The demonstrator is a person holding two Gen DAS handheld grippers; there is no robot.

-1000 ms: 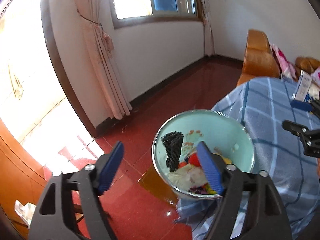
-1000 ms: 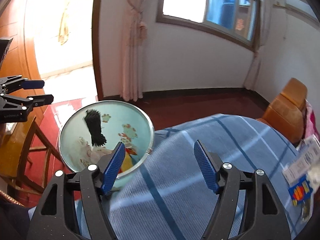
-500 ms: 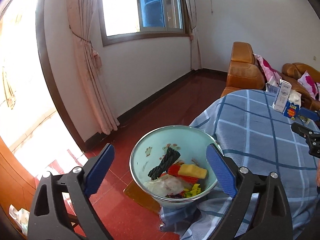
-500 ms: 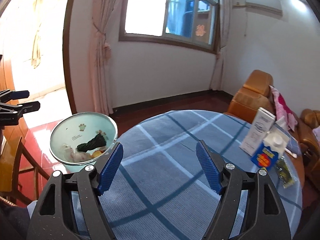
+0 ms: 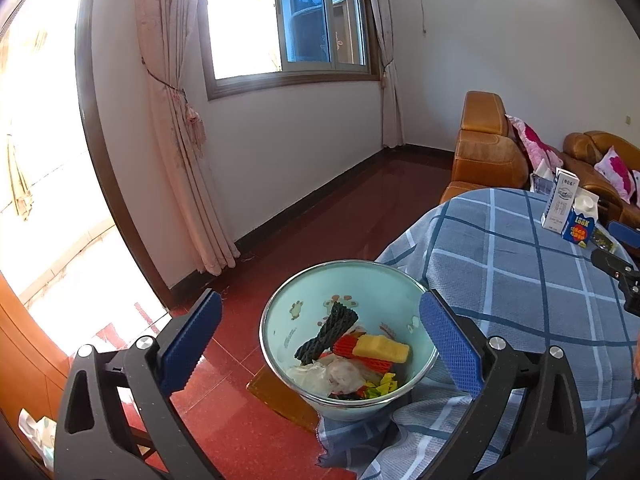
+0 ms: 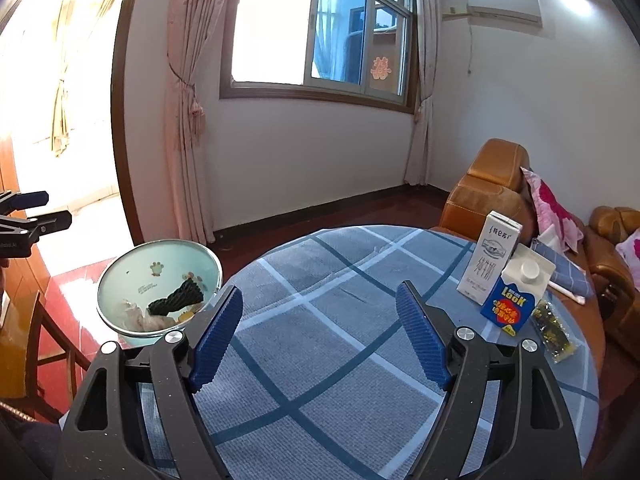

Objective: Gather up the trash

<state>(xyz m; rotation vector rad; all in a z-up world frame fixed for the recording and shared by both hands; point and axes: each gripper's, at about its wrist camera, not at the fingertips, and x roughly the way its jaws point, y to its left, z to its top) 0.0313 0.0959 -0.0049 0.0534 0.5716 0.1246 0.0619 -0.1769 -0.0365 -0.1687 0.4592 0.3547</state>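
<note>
A pale green bowl (image 5: 288, 316) sits at the edge of the blue checked tablecloth (image 5: 520, 280). It holds a black foam net (image 5: 328, 332), a yellow piece (image 5: 382, 348), red netting and white plastic. My left gripper (image 5: 318, 304) hovers above the bowl, its jaws opening with nothing between them. My right gripper (image 6: 320, 292) is over the bare cloth, jaws also opening and empty; the bowl (image 6: 132, 276) lies to its left. At the right stand a white carton (image 6: 490, 258) and a blue carton (image 6: 514, 300), with a dark wrapper (image 6: 554, 326) beside them.
An orange leather sofa (image 6: 488, 196) with pink cushions (image 6: 552, 204) stands behind the table. A wooden chair (image 6: 36, 340) is on the red floor left of the bowl. Curtains (image 6: 184, 120) and a window fill the far wall.
The left jaws have spread wider and drawn back from the bowl. The right gripper swung right, away from the bowl, bringing the cartons into view.
</note>
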